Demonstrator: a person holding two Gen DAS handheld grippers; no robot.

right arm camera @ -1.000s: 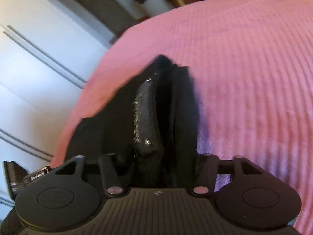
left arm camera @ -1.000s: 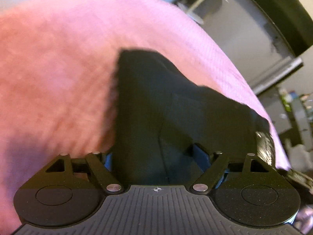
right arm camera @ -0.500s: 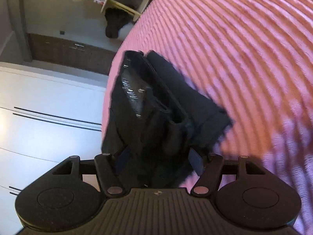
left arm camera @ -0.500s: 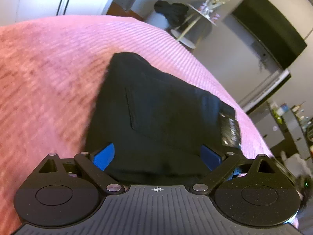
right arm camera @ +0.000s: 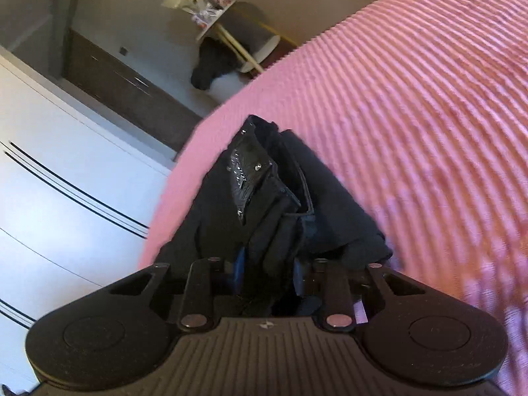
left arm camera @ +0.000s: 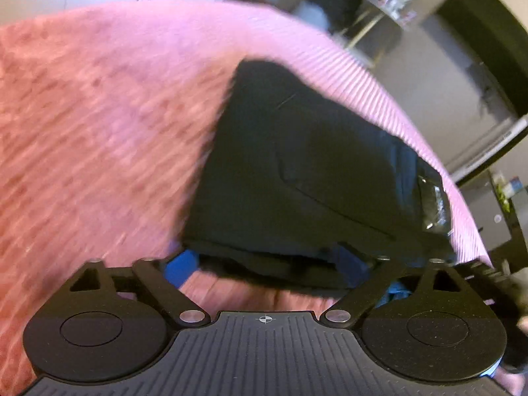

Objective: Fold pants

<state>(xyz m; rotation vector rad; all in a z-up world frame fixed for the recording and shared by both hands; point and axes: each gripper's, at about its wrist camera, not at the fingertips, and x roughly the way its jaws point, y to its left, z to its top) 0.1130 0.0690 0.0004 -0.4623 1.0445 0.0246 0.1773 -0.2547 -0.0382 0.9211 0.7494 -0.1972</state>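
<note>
Black folded pants point(left arm camera: 297, 171) lie on the pink ribbed bedspread point(left arm camera: 99, 132).

Black pants point(left arm camera: 297, 171), folded into a compact bundle, flat on pink ribbed bedspread point(left arm camera: 99, 132).

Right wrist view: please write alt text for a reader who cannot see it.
The right gripper pinches a bunched edge of the folded black pants, its jaws having just been closing, on a pink ribbed bedspread. White drawers stand behind, at left.

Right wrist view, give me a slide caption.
Right gripper pinching folded black pants on a pink bedspread.
</note>
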